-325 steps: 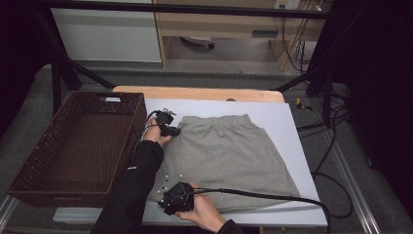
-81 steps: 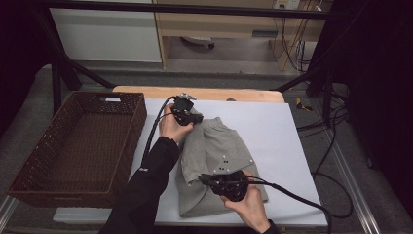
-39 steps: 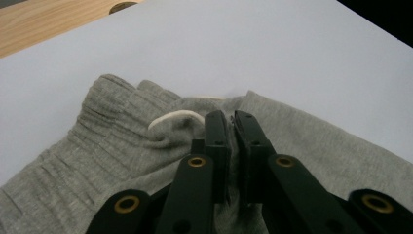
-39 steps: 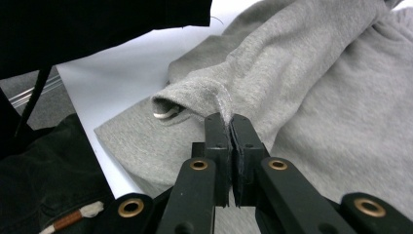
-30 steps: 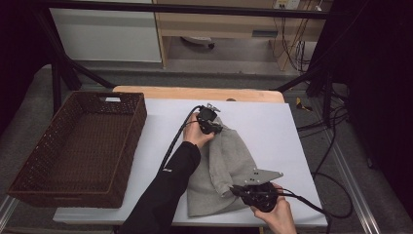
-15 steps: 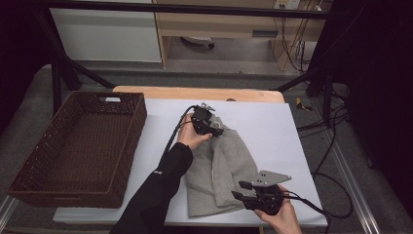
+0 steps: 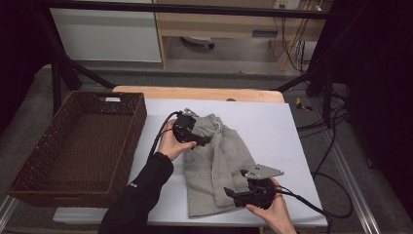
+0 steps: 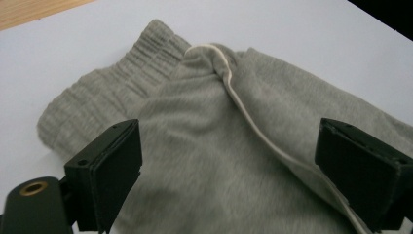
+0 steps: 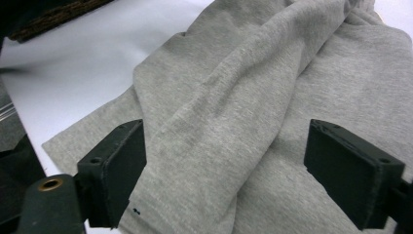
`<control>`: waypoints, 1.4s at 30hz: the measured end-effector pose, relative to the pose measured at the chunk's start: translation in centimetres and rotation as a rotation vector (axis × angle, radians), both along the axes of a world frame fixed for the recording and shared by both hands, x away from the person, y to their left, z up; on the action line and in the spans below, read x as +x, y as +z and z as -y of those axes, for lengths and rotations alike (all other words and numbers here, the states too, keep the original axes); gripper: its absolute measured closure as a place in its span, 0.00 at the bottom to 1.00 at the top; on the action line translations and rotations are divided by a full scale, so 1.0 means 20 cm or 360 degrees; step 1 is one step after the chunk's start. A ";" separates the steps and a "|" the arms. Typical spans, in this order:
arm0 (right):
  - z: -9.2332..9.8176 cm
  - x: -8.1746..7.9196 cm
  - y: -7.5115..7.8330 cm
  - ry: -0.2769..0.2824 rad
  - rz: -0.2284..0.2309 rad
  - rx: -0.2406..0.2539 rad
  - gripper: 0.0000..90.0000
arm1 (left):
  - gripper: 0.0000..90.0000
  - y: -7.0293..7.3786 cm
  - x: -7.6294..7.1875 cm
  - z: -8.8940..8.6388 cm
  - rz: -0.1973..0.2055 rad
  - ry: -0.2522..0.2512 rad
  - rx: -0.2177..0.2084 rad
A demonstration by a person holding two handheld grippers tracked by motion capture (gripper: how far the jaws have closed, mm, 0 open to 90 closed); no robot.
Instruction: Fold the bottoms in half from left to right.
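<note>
White surface (image 7: 292, 126) with a wicker basket (image 7: 78, 146) off to the side of the left claw (image 7: 200, 140), dark room and cables behind. Grey shorts (image 7: 214, 170) lie on the surface, folded roughly in half lengthwise, stretching between the two claws: waistband end under the left one, hem end under the right claw (image 7: 233, 194).

Both claws have just been opening and now stand wide apart, pads hovering either side of the cloth without pressing it, so nothing is gripped at the moment.

Handling-wise I'd guess this is light, floppy sweat fabric. It won't slip much, won't break, but it sags and unfolds the second you lift one corner. Best bet is probably pinching the ribbed waistband (image 8: 112, 92), thicker and grippier, plus the stacked hem edge (image 9: 97, 131) near the right claw, so both layers come along together.

Hard to read: the white drawstring (image 8: 253, 122) runs out of frame past the left claw's far pad, so its end is cut off. How many layers sit under the top fold I can't tell, and the right hand covers part of the hem in the high view.
</note>
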State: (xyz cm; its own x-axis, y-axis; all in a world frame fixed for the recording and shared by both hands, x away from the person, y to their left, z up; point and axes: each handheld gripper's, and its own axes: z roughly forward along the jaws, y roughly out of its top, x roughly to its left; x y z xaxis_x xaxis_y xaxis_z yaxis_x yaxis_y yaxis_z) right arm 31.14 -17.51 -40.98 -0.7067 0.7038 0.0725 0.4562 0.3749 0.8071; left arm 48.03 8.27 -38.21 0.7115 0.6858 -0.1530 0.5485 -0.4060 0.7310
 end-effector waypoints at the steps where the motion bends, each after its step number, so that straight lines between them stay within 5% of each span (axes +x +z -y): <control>1: 0.00 0.00 0.00 0.0001 -0.0001 0.0000 0.17 | 0.11 0.00 -0.01 -0.01 0.0014 0.0000 0.0005; 21: -0.17 0.04 -0.01 0.0069 -0.0031 -0.0027 0.19 | 0.18 -0.12 -0.38 -0.28 -0.0024 -0.0002 -0.0038; 32: -0.20 0.08 -0.03 0.0050 -0.0045 -0.0056 0.25 | 0.43 -0.25 -0.52 -0.26 -0.0127 -0.0015 -0.0027; 42: -0.20 0.21 -0.03 -0.0102 0.0005 -0.0055 0.31 | 0.58 -0.31 -0.57 -0.21 -0.0178 -0.0027 -0.0063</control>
